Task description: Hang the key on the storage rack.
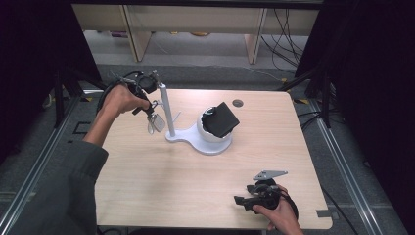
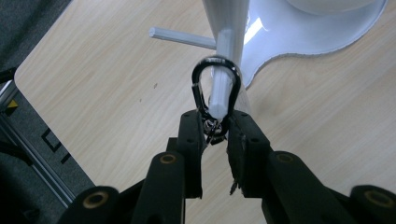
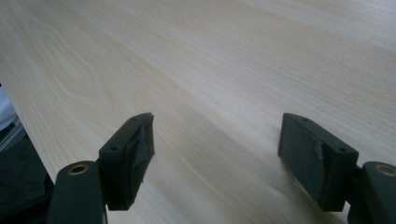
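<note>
A black carabiner (image 2: 201,88) hangs looped over a short white peg (image 2: 220,95) of the white stand's pole (image 1: 165,108). My left gripper (image 2: 215,127) is shut on the carabiner's lower end, where a small key ring sits between the jaws. In the high view the left gripper (image 1: 148,105) is just left of the pole, with silvery keys (image 1: 155,123) dangling under it. My right gripper (image 1: 241,200) rests low near the table's front right, and its jaws (image 3: 217,135) stand wide open over bare wood with nothing between them.
The stand's flat white base (image 1: 193,141) carries a white bowl (image 1: 208,133) with a black wallet-like block (image 1: 222,119) tilted in it. A second peg (image 2: 180,37) juts sideways from the pole. A round cable hole (image 1: 238,103) lies at the table's back.
</note>
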Available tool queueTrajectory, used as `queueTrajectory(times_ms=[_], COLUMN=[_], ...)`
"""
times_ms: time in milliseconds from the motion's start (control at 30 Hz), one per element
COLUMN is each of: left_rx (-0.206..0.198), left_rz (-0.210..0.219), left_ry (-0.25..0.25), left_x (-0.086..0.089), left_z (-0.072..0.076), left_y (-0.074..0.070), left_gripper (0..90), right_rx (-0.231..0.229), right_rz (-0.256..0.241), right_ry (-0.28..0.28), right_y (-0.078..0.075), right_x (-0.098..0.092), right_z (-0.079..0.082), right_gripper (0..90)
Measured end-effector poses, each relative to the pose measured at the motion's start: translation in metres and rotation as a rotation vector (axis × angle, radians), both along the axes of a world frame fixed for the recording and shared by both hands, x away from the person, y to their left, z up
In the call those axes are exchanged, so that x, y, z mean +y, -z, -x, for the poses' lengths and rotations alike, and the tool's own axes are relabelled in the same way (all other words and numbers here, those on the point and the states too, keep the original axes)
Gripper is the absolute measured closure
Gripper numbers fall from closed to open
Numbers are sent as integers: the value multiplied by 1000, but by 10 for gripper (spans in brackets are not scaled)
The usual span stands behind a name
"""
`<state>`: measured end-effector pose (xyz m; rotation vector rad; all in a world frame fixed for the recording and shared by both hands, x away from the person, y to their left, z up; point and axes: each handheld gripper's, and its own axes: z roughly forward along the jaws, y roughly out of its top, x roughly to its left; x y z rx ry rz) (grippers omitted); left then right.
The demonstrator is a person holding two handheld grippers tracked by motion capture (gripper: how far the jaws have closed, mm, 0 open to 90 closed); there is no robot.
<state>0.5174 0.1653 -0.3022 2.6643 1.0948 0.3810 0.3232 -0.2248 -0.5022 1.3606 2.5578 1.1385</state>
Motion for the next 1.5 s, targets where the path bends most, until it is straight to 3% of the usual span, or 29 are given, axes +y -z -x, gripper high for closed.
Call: queueTrajectory(times_ms=[100,267,367,500,567,633,700,800,833,1167,1467,1500], left_rx=[-27,-32,-23,-21,-18,-21,-23,-17,-32,-61,-60,-65], left_rz=[28,34,16,29,26,40,39,53,54,88,123,141], left_ry=[2,-12,-2,-10,-1,-7,-11,-13,0,1,47,37], left_x=[1,4,5,8,9,10,12,14,16,21,22,22], left_z=[0,1,3,5,7,9,12,16,17,43,61,64], left_y=[-2,-3,-3,-4,-3,-3,-3,-2,-2,2,11,13], left_gripper=[770,743,724,681,643,609,585,539,527,376,327,321], right_rx=[1,5,2,18,2,22,-9,1,11,-2,3,-1], right_rz=[-2,-4,-6,-2,-3,-8,-18,-13,-1,-11,-14,-14], right_ry=[4,3,1,10,7,8,22,16,9,21,19,19], right_y=[0,0,0,0,0,-1,0,-2,-3,-4,-4,-4], right_x=[0,0,0,0,0,0,0,-1,-2,-1,-1,-1], right_z=[0,0,0,0,0,0,0,0,0,1,1,1], right_gripper=[276,276,276,277,276,277,277,276,276,277,276,277])
